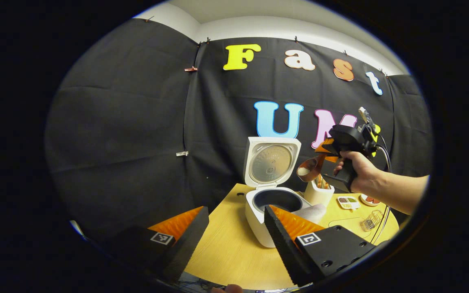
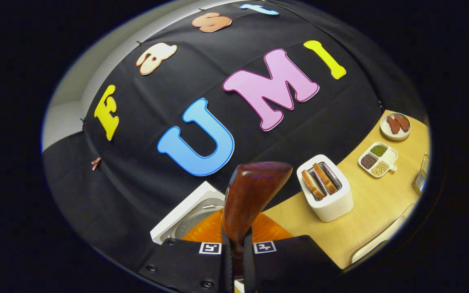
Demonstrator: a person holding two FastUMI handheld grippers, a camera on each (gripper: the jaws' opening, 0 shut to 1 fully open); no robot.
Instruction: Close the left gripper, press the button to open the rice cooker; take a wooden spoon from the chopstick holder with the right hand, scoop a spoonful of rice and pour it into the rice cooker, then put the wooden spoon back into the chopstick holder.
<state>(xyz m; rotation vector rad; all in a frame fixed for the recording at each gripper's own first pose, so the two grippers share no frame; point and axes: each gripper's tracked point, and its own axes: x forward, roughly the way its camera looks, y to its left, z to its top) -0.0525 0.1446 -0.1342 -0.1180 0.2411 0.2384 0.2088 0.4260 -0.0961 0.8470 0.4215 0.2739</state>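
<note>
White rice cooker (image 1: 259, 219) standing on the table, lid (image 1: 271, 162) swung fully up at 12 o'clock, metal inner plate facing forward, dark pot (image 1: 277, 199) open below. Wooden spoon (image 1: 308, 169) dark reddish-brown, glossy, raised in the air at 2 o'clock of the pot, bowl holding a little white rice; seen from behind in the right gripper view (image 2: 250, 195), handle clamped low, bowl pointing up. Pale chopstick holder (image 1: 318, 193) just at 3 o'clock of the cooker, upright, with wooden utensils sticking out.

Even overhead light, sharp focus, strong fisheye bending at edges, soft shadows
</note>
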